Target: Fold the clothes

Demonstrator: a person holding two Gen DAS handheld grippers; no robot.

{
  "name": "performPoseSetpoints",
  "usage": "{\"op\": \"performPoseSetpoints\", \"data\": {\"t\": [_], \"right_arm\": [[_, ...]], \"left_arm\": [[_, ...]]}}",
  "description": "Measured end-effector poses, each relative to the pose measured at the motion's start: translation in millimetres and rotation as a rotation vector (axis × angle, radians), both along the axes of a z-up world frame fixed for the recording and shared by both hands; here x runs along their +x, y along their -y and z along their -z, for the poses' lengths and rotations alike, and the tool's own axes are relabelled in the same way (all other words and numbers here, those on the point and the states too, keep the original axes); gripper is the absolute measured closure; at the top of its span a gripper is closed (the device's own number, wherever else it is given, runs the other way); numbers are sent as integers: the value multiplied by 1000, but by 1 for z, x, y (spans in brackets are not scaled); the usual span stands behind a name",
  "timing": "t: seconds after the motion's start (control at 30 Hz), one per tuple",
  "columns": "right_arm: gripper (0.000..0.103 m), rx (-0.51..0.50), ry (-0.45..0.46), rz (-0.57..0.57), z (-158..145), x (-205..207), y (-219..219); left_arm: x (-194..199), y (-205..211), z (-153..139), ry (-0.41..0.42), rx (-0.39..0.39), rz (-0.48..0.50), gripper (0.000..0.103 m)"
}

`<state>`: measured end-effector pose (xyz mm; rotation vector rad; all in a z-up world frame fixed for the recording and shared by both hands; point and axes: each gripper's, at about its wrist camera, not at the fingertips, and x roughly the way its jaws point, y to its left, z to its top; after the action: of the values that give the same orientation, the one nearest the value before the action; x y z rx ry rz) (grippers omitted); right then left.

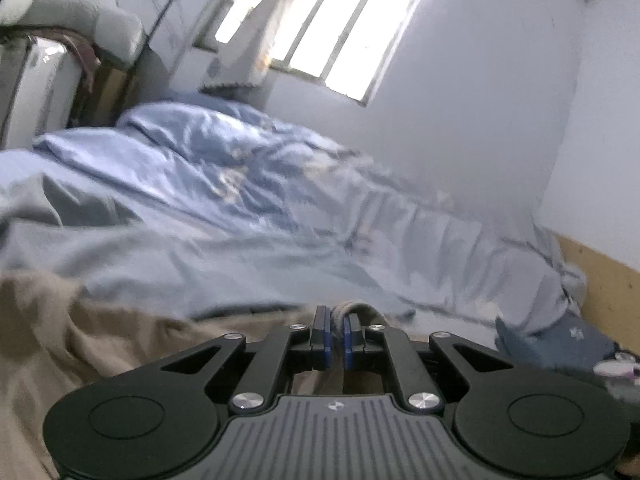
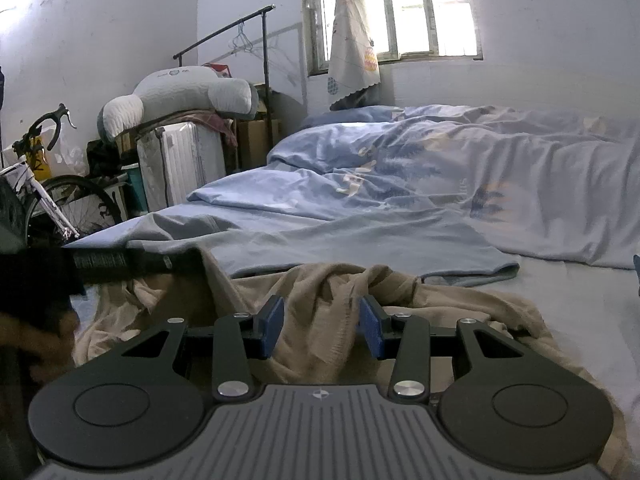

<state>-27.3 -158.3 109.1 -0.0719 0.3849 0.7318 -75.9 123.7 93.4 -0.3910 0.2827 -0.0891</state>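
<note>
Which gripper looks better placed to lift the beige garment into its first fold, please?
Probably the left gripper: its jaws are already shut on an edge of the beige garment. The right gripper only straddles the cloth, open.

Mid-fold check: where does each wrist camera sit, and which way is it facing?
Left wrist: on the left gripper, shut on a fold of the beige garment; tilted, blurred view across the bed toward the window.
Right wrist: on the right gripper, jaws apart over the garment; faces the duvet, window and bicycle; a hand shows left.
Shared: garment, duvet, window, plush pillow.
</note>
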Motion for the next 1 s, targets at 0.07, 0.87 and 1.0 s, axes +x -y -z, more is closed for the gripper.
{"op": "performPoseSetpoints", "data": {"t": [0.07,0.87,1.0], "right_arm": [[59,-1,6,12,0,1,4],[59,-61,45,58,2,23,8],[59,-198,90,-25,6,34,-14]], "left_arm": [[-5,-11,-11,28,-11,-32,99],[-88,-163,-11,-1,-193,-516,99],[-88,-167,-9,7,-190,-499,99]]}}
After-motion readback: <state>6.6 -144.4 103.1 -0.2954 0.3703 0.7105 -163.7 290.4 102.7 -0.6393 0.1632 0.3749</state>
